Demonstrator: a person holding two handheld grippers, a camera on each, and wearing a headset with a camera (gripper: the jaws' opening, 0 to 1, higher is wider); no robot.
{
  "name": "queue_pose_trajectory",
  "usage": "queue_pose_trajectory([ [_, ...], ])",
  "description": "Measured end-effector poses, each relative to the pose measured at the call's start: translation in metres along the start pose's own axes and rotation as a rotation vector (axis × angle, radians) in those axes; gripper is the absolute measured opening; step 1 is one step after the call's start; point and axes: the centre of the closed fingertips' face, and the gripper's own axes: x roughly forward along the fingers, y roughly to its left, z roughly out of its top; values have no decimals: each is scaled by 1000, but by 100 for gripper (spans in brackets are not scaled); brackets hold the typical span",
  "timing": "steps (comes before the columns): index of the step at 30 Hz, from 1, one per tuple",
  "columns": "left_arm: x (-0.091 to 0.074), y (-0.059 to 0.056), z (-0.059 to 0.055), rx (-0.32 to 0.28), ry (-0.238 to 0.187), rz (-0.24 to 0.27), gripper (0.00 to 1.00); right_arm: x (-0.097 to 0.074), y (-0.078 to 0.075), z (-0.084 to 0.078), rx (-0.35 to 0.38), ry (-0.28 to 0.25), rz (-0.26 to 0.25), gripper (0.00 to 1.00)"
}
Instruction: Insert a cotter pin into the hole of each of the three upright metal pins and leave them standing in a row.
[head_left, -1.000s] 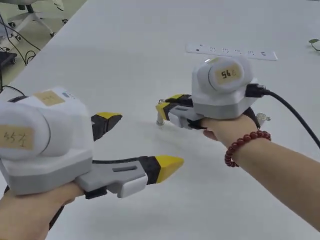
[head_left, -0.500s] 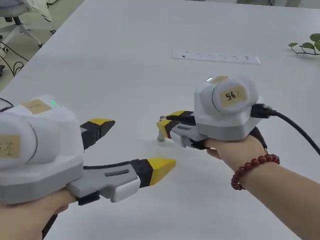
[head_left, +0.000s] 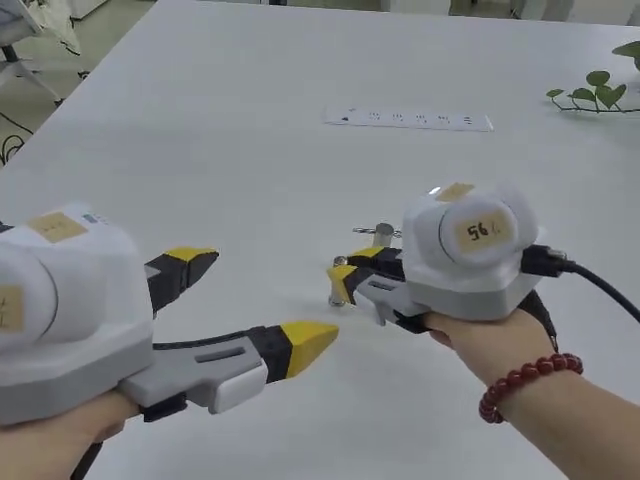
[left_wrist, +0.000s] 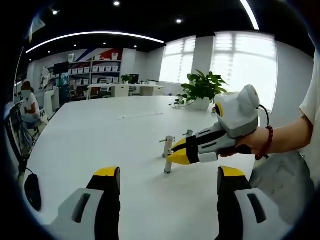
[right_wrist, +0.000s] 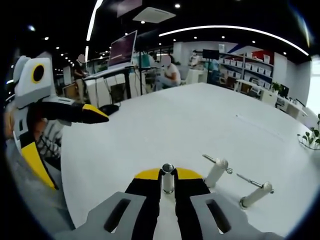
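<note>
Tongs on the right (head_left: 342, 284) stayed pinched on one metal pin (right_wrist: 168, 181), upright on the tabletop (head_left: 250, 150) near two cottered neighbours (right_wrist: 217, 172), probably lining up the row; left tongs (head_left: 250, 298) stayed spread

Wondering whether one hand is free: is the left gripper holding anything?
No, the left gripper is wide open, with nothing gripped between its jaws.

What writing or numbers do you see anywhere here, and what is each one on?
"56", then an unclear mark: handwritten on the yellow sticker of the right tool, which grips a metal pin.
Unreadable: the stickers on the left tool.
Too small to read: marks on the power strip.
</note>
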Motion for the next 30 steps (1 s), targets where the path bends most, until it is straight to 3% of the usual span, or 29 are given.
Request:
queue_pose_trajectory([
  [16,4,-7,0,6,6,-21,78,-14,-11,-18,25,16,-64,10],
  [30,4,-9,-4,12,15,-28,78,-17,-14,-23,40,9,-80,10],
])
